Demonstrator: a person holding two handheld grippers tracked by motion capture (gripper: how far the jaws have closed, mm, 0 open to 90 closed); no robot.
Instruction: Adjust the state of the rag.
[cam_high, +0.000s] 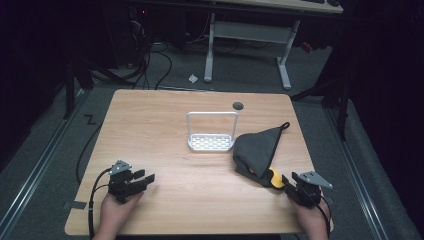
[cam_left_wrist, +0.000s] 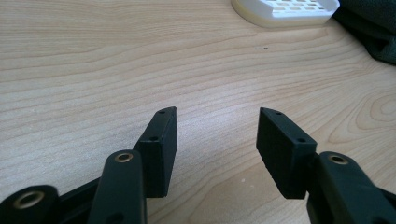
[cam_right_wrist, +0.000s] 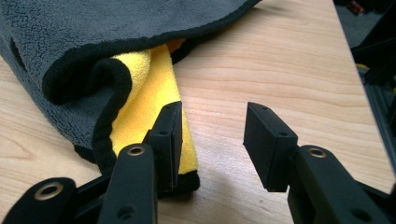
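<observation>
A dark grey cloth (cam_high: 257, 148) with a yellow underside (cam_high: 275, 176) lies folded on the right of the wooden table (cam_high: 165, 135). My right gripper (cam_high: 287, 181) rests at the cloth's near corner, open. In the right gripper view the yellow layer (cam_right_wrist: 154, 100) runs under the grey fold (cam_right_wrist: 93, 32), and my right gripper (cam_right_wrist: 212, 140) has its left jaw over the yellow edge, with bare wood between the jaws. My left gripper (cam_high: 145, 177) sits open near the front left edge; the left gripper view shows my left gripper (cam_left_wrist: 217, 140) holding nothing above the wood.
A white perforated tray with a tall wire handle (cam_high: 212, 142) stands mid-table, just left of the cloth; its edge (cam_left_wrist: 285, 11) appears in the left gripper view. A round cable hole (cam_high: 238, 105) is near the far edge. Cables trail off the table's left side.
</observation>
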